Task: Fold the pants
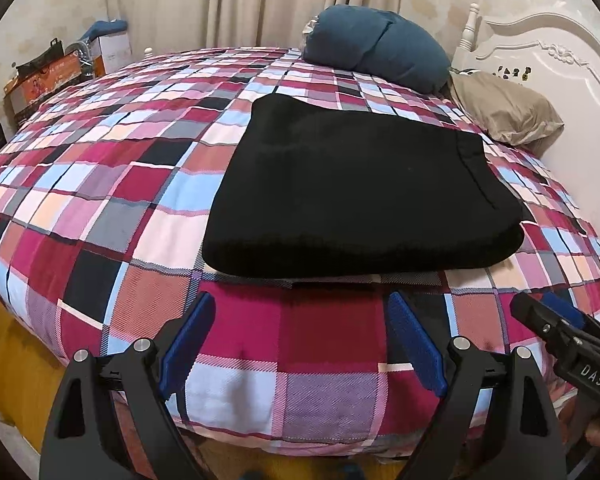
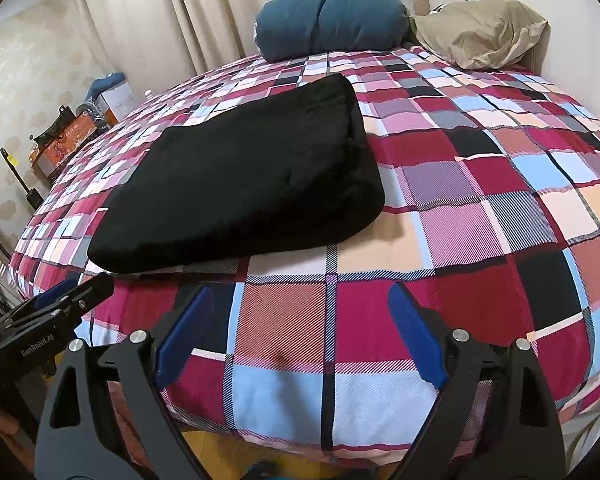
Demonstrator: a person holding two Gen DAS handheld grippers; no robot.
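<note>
The black pants (image 1: 360,188) lie folded into a thick rectangle on the plaid bed cover (image 1: 100,200), flat and untouched. My left gripper (image 1: 300,304) is open just short of the near edge of the fold, with only bedding between its blue pads. In the right wrist view the same pants (image 2: 244,184) lie up and to the left. My right gripper (image 2: 300,296) is open over bare plaid, off the fold's near right corner. Each gripper shows in the other's view: the right gripper (image 1: 540,308) at the right edge, the left gripper (image 2: 72,292) at the lower left.
A dark blue pillow (image 1: 376,44) and a beige pillow (image 1: 504,108) lie at the head of the bed against the white headboard (image 1: 540,52). Boxes (image 1: 48,76) stand beyond the far left side. Curtains (image 1: 260,0) hang behind. The bed's near edge drops to a wooden floor (image 1: 16,360).
</note>
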